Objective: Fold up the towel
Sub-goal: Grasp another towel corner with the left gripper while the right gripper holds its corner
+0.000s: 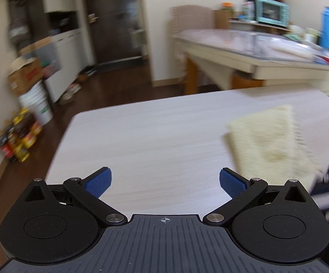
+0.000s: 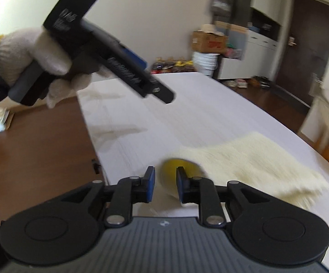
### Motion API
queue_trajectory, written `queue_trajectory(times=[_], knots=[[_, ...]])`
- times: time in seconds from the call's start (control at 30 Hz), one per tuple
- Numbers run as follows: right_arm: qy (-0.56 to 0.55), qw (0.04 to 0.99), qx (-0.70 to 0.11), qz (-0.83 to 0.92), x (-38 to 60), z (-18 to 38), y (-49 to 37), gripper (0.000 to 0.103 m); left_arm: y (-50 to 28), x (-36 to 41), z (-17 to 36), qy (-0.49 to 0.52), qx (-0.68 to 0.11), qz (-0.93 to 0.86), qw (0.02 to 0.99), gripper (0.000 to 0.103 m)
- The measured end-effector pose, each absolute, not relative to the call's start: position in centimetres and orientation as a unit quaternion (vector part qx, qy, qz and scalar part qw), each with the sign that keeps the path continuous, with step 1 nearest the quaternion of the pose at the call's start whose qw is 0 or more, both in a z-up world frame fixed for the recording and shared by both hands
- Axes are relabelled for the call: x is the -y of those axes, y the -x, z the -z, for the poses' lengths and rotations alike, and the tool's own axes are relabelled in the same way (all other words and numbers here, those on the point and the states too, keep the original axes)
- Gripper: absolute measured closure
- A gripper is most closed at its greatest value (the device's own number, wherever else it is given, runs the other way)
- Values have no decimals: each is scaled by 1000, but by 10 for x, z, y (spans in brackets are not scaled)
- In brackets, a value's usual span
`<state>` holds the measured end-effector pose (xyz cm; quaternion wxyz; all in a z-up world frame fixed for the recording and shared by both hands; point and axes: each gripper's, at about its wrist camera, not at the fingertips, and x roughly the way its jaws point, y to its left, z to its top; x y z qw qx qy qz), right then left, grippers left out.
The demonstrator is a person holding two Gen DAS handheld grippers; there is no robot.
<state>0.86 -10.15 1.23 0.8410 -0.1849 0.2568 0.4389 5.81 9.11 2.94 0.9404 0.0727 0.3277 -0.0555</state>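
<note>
The left hand-held gripper (image 1: 165, 183) hangs above bare counter (image 1: 155, 136) with its blue pads spread wide and nothing between them; in the right wrist view it shows from the side, gripped by a gloved hand (image 2: 39, 61), well above the counter's near-left part. To its right lies the towel (image 1: 271, 143), a pale yellow, fringed cloth resting on the counter as a compact shape that looks doubled over, though blur hides how many layers there are. Farther right, the right hand-held gripper (image 2: 165, 187) sits at the towel's near corner, its pads only narrowly apart with a yellowish bit of the cloth showing in the gap; whether they pinch it I cannot tell. My judgement is that this fits either a fold being taken up at that corner or a folded towel being let go. Either way, the right pads' contact with the corner needs confirming before anything is lifted.
</note>
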Motion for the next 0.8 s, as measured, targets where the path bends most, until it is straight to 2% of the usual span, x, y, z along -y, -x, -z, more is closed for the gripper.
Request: queue_trajectory(times=[0.37,0.63,0.67,0.7,0.73,0.8], knots=[[91,901,-266,-330,188,-19,-13,73,-40,-7,-17,-193,-289,197,917,0],[56,908,-271,-315,223,-14,-10,66,-19,33,-4,-394,-252,286,837,4],[54,908,-269,-317,223,-14,-11,66,-19,35,-1,-418,-252,296,821,13],[51,908,-268,-319,224,-14,-11,66,-19,37,2,-442,-253,305,805,34],[50,908,-266,-319,224,-15,-10,66,-21,40,3,-461,-258,313,789,42],[47,908,-265,-321,223,-15,-9,65,-22,44,5,-493,-259,328,763,42]])
